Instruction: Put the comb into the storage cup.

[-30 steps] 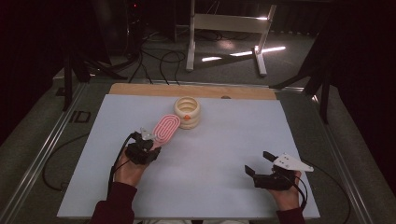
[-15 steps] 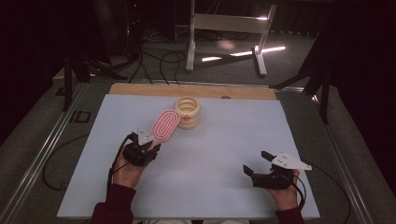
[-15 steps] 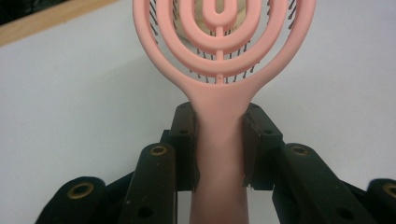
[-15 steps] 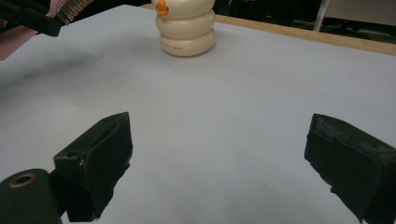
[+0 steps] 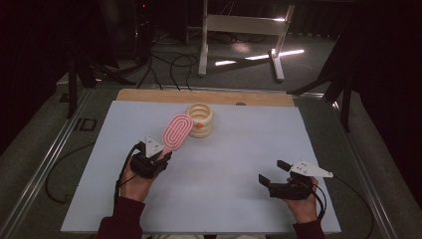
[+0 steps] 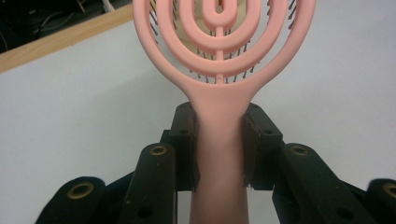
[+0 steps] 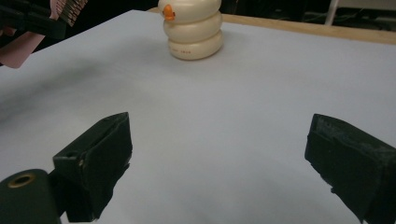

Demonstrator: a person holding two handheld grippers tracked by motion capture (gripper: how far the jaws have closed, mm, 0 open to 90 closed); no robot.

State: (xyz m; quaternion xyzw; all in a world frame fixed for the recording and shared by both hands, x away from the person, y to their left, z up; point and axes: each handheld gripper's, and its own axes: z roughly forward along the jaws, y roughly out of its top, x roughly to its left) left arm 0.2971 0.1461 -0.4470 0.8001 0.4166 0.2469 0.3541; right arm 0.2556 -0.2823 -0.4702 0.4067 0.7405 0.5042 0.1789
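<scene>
The white table carries a cream ringed holder near its far edge; the pink brush angles toward it, handle clamped in the left gripper, presumably for insertion; the right gripper waits wide open, empty.

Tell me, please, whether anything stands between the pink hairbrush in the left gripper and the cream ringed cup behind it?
Nothing visible does. The left gripper grips the hairbrush by its handle, and the brush head already reaches up beside the cup, with bare white table around them.
</scene>
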